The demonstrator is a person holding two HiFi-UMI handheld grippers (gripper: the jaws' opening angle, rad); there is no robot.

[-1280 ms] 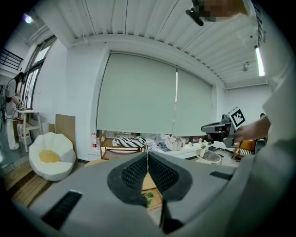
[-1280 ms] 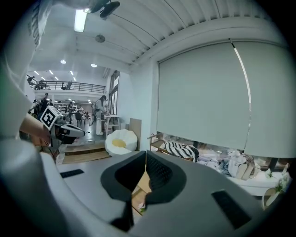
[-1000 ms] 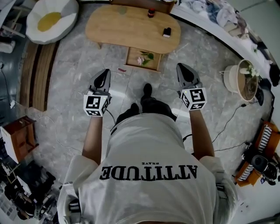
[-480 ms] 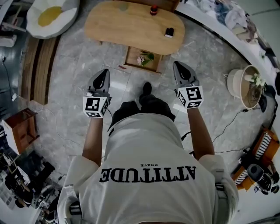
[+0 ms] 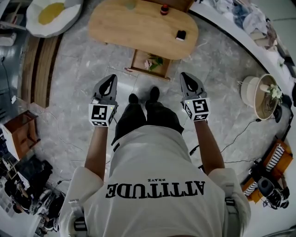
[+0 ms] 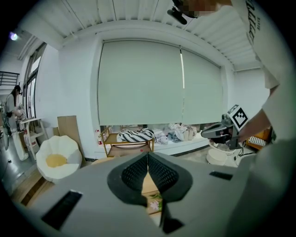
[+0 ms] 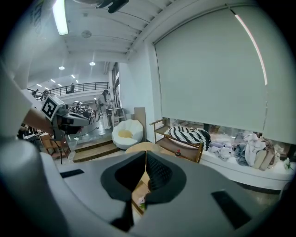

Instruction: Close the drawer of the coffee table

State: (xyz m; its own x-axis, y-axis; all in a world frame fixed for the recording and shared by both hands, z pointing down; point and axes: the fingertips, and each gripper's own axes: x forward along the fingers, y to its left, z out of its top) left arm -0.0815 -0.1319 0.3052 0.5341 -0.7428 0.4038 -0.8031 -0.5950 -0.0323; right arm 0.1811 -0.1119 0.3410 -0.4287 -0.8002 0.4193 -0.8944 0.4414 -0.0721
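The oval wooden coffee table [image 5: 138, 25] stands at the top of the head view. Its drawer [image 5: 150, 62] is pulled out toward me, with a pink flower and green leaves inside. My left gripper [image 5: 109, 81] is shut and empty, in the air short of the drawer and to its left. My right gripper [image 5: 187, 78] is likewise shut and empty, to the drawer's right. In the left gripper view the closed jaws [image 6: 148, 156] point at the table, and a strip of the drawer [image 6: 153, 202] shows below them. The right gripper view has its closed jaws [image 7: 145, 156] above the drawer [image 7: 138, 200].
A small black object [image 5: 181, 35] and a red-capped bottle [image 5: 165, 9] sit on the tabletop. A white egg-shaped cushion seat [image 5: 51, 16] and wooden steps [image 5: 39, 69] lie to the left, and a wooden stool [image 5: 21, 139] nearer me. A white basket with a plant [image 5: 261, 95] and floor cables are at the right.
I have stepped closer to the table. Both grippers moved forward and lower toward the drawer's sides, staying shut.
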